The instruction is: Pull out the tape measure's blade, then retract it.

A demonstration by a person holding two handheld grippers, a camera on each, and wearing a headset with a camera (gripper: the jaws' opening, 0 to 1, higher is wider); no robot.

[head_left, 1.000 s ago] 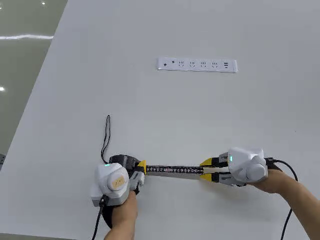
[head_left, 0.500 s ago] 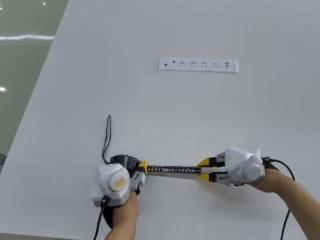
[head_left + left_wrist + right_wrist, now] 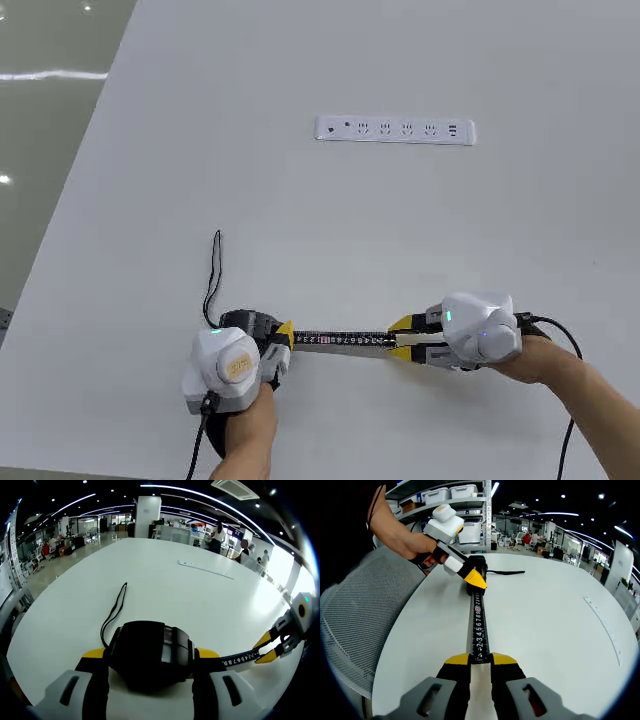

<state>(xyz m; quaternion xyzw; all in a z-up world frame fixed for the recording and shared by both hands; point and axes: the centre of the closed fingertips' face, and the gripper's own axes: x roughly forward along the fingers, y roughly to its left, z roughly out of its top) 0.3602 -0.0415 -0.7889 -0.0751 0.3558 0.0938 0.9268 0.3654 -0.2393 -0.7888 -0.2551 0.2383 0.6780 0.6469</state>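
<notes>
A black tape measure case [image 3: 150, 650] sits on the white table, with my left gripper [image 3: 150, 654] shut on it between yellow-tipped jaws. In the head view the case [image 3: 248, 324] lies at the lower left under the left gripper [image 3: 280, 338]. Its blade [image 3: 345, 340] runs right, flat over the table, to my right gripper [image 3: 402, 338], which is shut on the blade's end. In the right gripper view the numbered blade [image 3: 478, 625] stretches from the right gripper [image 3: 480, 658] up to the case [image 3: 477, 570]. A black wrist strap [image 3: 212, 275] trails from the case.
A white power strip [image 3: 394, 130] lies farther back on the table [image 3: 300, 200]. The table's left edge drops to a glossy floor. A mesh chair [image 3: 365, 625] stands beside the table in the right gripper view. Cables trail from both grippers.
My right gripper has moved left toward the case, so the exposed blade is shorter. The left gripper and case have stayed put.
</notes>
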